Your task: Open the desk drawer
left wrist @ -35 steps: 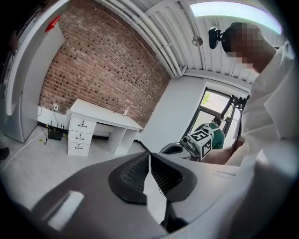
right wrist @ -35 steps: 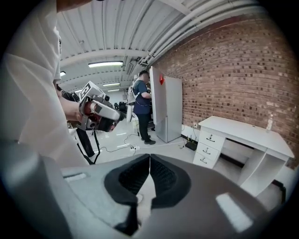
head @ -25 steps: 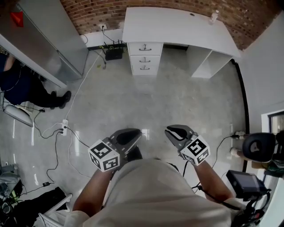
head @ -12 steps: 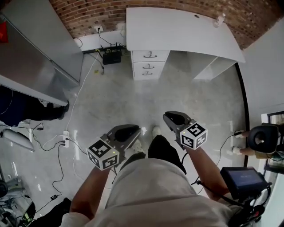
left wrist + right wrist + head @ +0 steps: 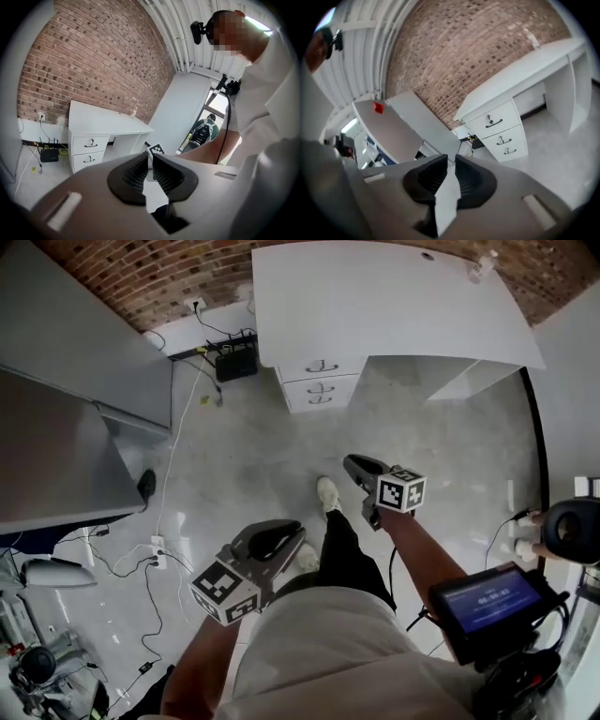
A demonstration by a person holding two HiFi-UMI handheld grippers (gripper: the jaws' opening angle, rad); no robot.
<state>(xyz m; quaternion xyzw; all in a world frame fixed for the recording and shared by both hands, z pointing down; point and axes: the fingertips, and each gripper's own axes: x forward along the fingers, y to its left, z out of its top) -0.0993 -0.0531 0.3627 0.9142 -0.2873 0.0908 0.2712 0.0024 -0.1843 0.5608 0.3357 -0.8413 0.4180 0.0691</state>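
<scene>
— What stands on the floor [image 5: 234, 456]?
— It's pale and glossy. A white desk [image 5: 375, 296] at top centre, a black box [image 5: 235, 363] just left of it, and a power strip [image 5: 157, 547] with cables at lower left.
— On the desk?
— A small bottle [image 5: 483, 263], upper right.

smooth matt white desk with drawers [image 5: 375, 296], dark metal drawer handles [image 5: 322, 366], rough red brick wall [image 5: 159, 277], glossy polished pale grey floor [image 5: 244, 456]

- Left gripper [image 5: 294, 531]: jaws drawn close with only a slit between them, nothing held; well short of the desk [image 5: 375, 296].
- Right gripper [image 5: 353, 465]: jaws likewise close, empty; nearer the desk, pointing towards it.
- Right forearm [image 5: 422, 554]: stretched towards the desk.
- Left forearm [image 5: 202, 652]: farther from the desk.
</scene>
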